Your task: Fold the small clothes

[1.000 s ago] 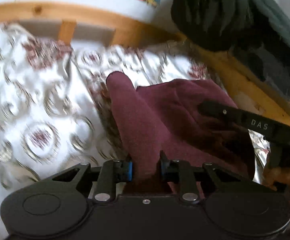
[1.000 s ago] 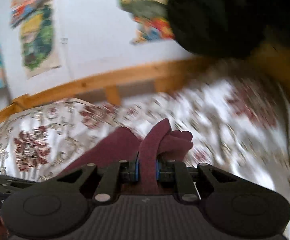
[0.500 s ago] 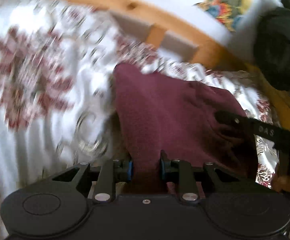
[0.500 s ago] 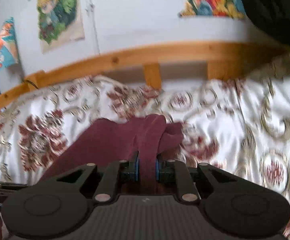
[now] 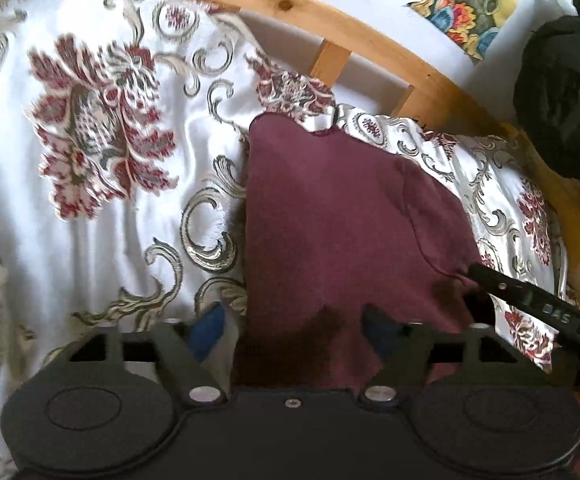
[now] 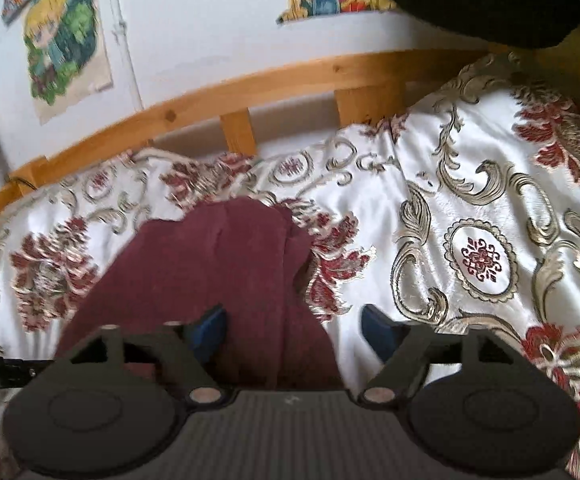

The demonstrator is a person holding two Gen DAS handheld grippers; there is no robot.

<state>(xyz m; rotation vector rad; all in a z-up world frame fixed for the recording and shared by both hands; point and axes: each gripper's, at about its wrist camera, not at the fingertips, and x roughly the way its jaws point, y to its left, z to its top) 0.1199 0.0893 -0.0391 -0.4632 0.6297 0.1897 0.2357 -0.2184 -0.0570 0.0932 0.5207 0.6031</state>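
Both grippers letting go of the maroon garment on the bed

The left gripper (image 5: pixel 293 320) and right gripper (image 6: pixel 291 326) have jaws opening wide, cloth between but unpinched. The maroon garment (image 5: pixel 329 220) lies mid-frame on the floral bedspread (image 5: pixel 90 120), long axis running away from both jaws.

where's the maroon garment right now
In both wrist views the maroon garment lies flat on the floral bedspread, near the wooden bed rail.
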